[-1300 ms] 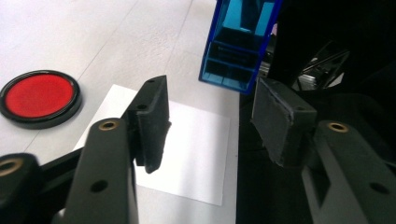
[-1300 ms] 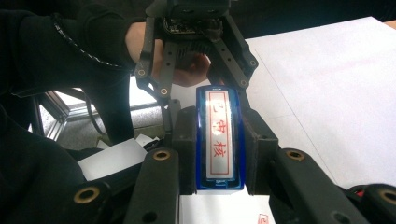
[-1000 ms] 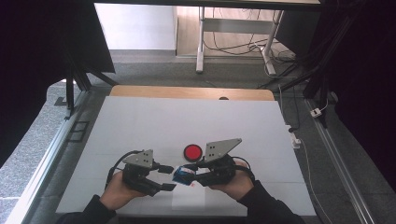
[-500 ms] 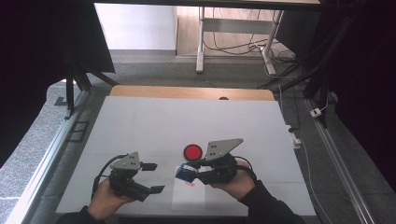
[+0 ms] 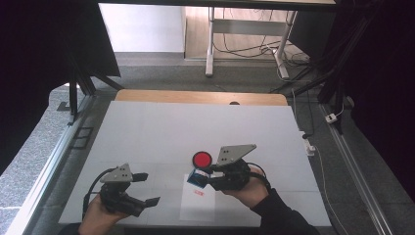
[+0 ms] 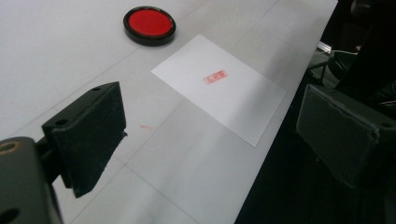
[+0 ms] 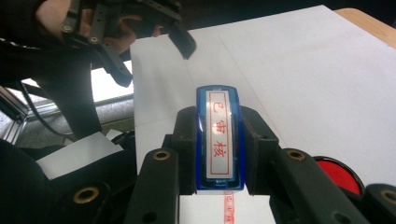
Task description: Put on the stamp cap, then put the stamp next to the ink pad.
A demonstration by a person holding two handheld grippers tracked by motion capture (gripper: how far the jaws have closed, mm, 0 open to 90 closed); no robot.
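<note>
Right gripper (image 5: 205, 177) clamps the blue rectangular plastic stamp (image 5: 197, 178), just above the white paper sheet (image 5: 198, 209), beside its red imprint (image 5: 198, 193); left gripper (image 5: 145, 188) gapes empty, farther off.

On the table I count one round red ink pad (image 5: 201, 158), one white sheet of paper (image 5: 197, 203) bearing one red stamp mark (image 6: 215, 77), and one blue stamp (image 7: 219, 135). There are two grippers, the left gripper (image 5: 142, 188) and the right gripper (image 5: 205, 177), each in one hand.
</note>
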